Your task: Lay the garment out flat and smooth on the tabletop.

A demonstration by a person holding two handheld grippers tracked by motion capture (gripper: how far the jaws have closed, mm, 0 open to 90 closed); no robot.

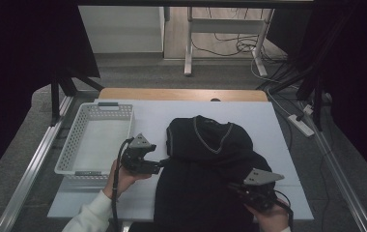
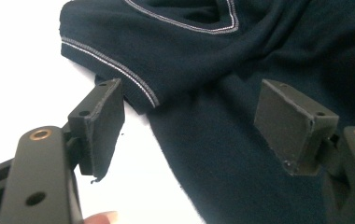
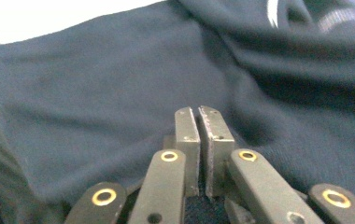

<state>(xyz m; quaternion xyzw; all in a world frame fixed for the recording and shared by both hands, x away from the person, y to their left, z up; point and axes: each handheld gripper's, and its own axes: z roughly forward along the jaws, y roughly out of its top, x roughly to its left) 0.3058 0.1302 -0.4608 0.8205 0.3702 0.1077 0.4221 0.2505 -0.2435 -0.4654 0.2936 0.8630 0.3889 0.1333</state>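
Knitwear takes up the middle of the white table (image 1: 268, 125): a dark navy sweater (image 1: 205, 164) with a pale-trimmed V-neck lies spread flat, neckline toward the far edge and hem hanging toward the person's side. To its left, just apart from it, stands a white perforated basket (image 1: 70, 150) (grey handle clips at its near and far rims), and nothing lies inside it; its pale floor is bare. The left gripper (image 1: 161, 164) hovers at the sweater's left edge, between basket and garment, with its jaws standing wide apart. In the left gripper view, one pad sits over the bare table just beside the trimmed sleeve cuff (image 2: 115, 70) and the other over the dark body cloth, neither pressing on anything. The right gripper (image 1: 234, 187) rests low on the sweater's right side near the hem; its jaws are drawn together, pads nearly touching, as the right gripper view shows. A little dark cloth shows at the base of the pads, but whether a fold is actually pinched between them cannot be told.
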